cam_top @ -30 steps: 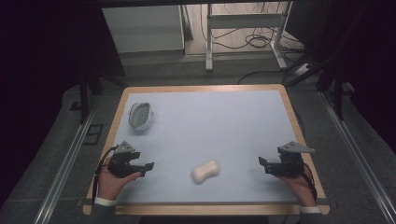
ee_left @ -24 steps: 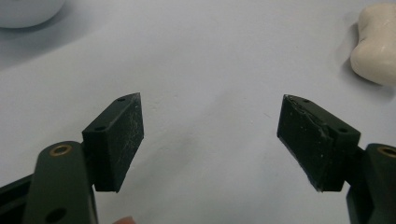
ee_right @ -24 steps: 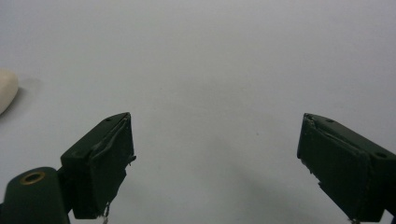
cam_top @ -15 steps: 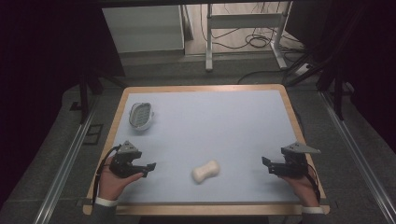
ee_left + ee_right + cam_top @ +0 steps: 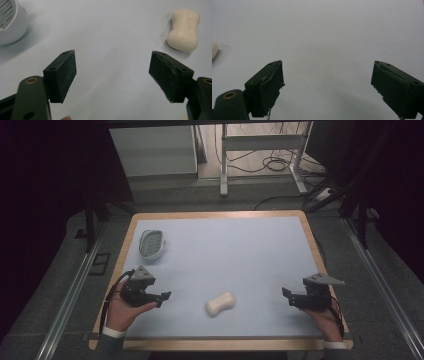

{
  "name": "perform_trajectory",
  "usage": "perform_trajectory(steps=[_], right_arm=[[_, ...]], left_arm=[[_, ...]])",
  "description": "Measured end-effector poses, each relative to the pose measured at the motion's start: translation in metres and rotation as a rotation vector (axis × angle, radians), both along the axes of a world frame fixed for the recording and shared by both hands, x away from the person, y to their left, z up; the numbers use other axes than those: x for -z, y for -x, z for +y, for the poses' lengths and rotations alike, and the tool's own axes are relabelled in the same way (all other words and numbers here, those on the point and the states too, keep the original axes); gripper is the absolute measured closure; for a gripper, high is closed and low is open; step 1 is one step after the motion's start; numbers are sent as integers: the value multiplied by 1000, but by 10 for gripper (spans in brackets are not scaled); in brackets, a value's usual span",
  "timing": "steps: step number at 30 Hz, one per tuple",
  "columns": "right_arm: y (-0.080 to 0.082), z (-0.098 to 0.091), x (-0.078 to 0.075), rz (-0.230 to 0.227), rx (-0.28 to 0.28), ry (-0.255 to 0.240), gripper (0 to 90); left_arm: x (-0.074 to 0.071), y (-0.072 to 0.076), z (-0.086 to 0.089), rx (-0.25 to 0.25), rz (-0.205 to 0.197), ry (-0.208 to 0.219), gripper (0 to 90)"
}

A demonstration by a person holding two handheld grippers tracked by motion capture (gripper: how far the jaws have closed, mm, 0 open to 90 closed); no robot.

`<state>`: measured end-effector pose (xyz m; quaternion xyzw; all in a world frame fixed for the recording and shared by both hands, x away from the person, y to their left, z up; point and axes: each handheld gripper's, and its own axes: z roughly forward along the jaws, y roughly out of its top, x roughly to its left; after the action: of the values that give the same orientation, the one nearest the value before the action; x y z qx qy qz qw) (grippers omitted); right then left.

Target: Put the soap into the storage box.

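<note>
Soap bar (image 5: 220, 303) lies on the table (image 5: 240, 255) near its front edge, long axis slanting, between the wide-open, empty left tongs (image 5: 162, 297) and right tongs (image 5: 287, 296) (the left pair is nearer, with the bar ahead to its right).

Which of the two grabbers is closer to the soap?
The left gripper: it sits nearer the soap than the right gripper does, and both are open and empty.

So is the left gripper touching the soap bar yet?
Apart. In the left gripper view, bare table separates the open left gripper from the soap bar.
</note>
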<state>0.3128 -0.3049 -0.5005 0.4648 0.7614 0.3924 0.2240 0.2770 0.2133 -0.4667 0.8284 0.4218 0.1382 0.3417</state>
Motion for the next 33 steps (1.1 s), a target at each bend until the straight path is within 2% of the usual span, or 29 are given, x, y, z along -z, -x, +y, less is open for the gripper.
perform_trajectory(steps=[15,33], right_arm=[[1,0,0,5,8,8,108],[0,-2,2,17,17,15,108]], left_arm=[[-13,-3,-16,37,-20,-28,219],[-15,-9,-50,114,-13,-48,218]])
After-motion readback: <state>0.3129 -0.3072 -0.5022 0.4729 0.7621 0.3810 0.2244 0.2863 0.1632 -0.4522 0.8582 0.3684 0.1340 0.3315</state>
